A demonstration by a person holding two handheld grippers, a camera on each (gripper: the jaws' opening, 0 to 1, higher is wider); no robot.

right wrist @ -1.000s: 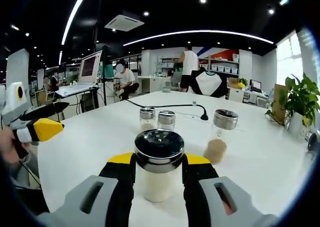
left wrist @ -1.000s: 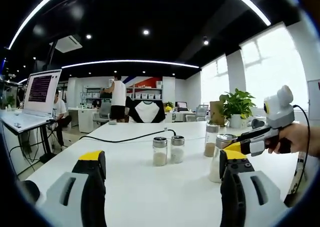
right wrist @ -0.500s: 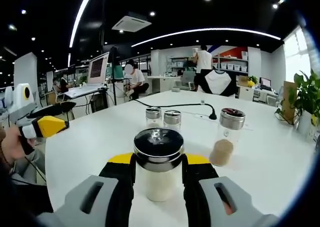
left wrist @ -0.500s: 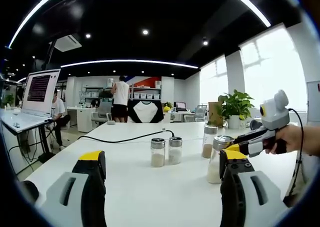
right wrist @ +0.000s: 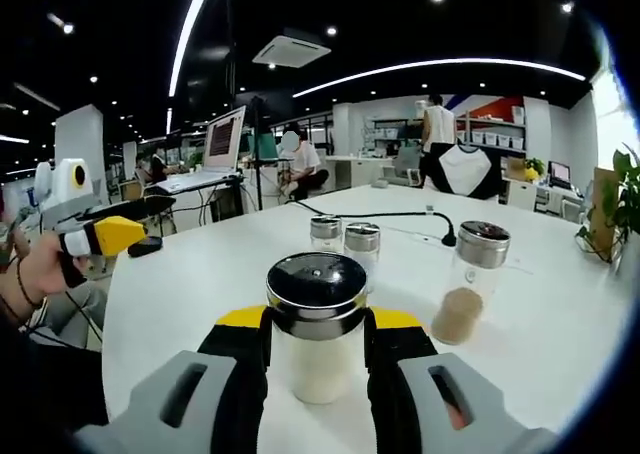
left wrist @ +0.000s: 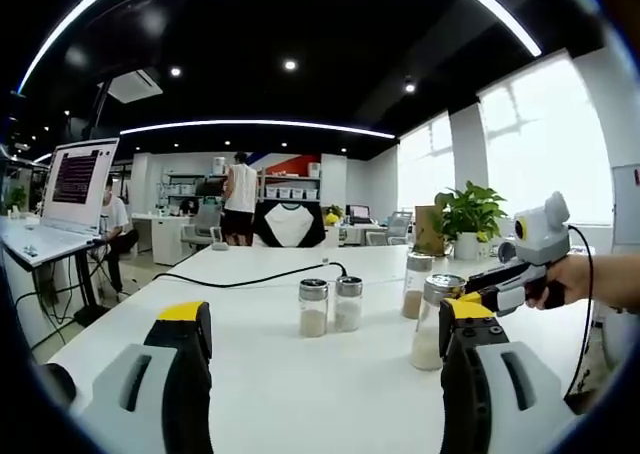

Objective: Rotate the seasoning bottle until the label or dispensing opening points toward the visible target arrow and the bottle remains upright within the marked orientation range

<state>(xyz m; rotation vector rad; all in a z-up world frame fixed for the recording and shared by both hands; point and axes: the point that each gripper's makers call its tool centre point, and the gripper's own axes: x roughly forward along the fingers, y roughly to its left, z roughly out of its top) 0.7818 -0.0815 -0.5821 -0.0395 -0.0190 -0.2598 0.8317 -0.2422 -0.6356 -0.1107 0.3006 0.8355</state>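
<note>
Right claw (right wrist: 318,349): we grip the seasoning bottle (right wrist: 318,329) upright between closed jaws, mid table (right wrist: 180,294)
Left claw (left wrist: 318,344): jaws wide apart, holding nothing
Room: bare table left of our bottle
Right gripper view: perforated lid
Left gripper view: plant (left wrist: 472,214) at far edge

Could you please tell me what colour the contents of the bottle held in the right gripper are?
Off-white, seasoning bottle; right gripper view.
</note>
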